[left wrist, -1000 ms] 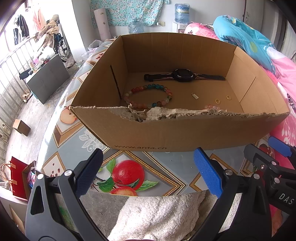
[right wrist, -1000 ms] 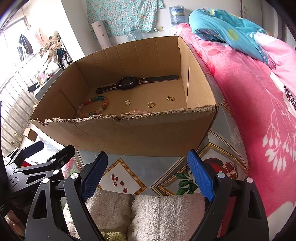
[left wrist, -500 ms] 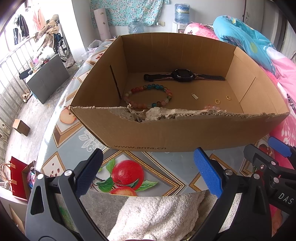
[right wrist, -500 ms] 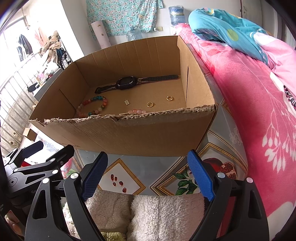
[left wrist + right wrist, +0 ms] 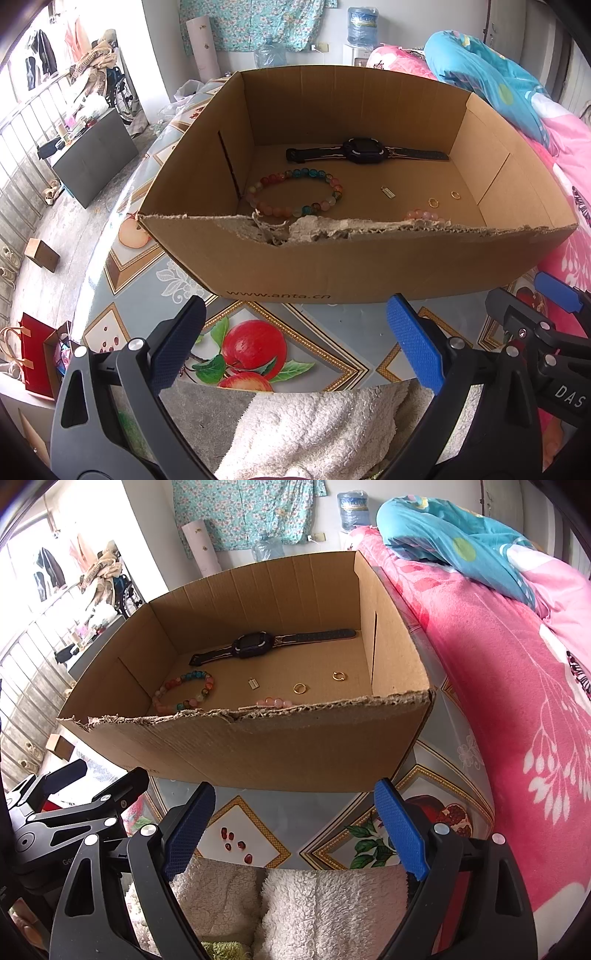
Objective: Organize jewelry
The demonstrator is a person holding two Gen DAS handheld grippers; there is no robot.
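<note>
An open cardboard box (image 5: 332, 269) (image 5: 258, 753) stands on the fruit-patterned table. Inside lie a black watch (image 5: 364, 150) (image 5: 255, 646), a multicoloured bead bracelet (image 5: 295, 192) (image 5: 184, 694), a small silver pendant (image 5: 388, 192) (image 5: 253, 683), two gold rings (image 5: 433, 201) (image 5: 300, 688) and a pink bead bracelet (image 5: 424, 215) (image 5: 275, 702) partly hidden by the front wall. My left gripper (image 5: 291, 347) and right gripper (image 5: 291, 827) are both open and empty, in front of the box and apart from it.
A white fluffy towel (image 5: 317, 432) (image 5: 295, 912) lies at the table's near edge under both grippers. A pink bed (image 5: 517, 701) with a blue quilt runs along the right. The floor, a red bag (image 5: 35, 354) and a grey cabinet (image 5: 92, 158) are to the left.
</note>
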